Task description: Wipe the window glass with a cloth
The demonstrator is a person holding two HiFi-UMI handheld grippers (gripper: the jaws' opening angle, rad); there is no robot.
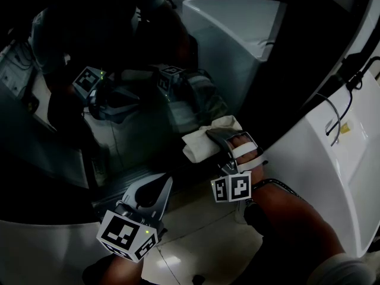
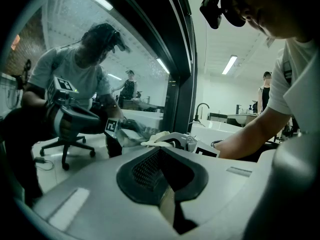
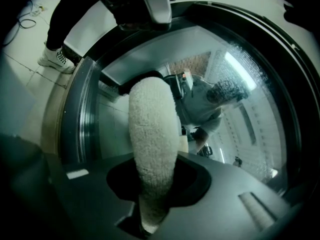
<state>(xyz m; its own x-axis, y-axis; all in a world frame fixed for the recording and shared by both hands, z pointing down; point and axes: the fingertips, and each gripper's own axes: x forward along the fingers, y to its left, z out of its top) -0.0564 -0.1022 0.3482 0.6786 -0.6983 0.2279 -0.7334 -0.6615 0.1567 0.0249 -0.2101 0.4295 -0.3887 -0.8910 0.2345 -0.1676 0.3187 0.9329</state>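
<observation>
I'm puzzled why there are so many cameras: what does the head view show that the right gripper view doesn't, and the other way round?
Only the head view: the right gripper seen from outside, holding the cloth at the glass; the shut left gripper lower down with its marker cube; the person's wrist.
Only the right gripper view: the cloth's fuzzy surface pinched between its jaws, and a white shoe on the floor.
Both: cloth, glass and the person's reflection in it.
</observation>
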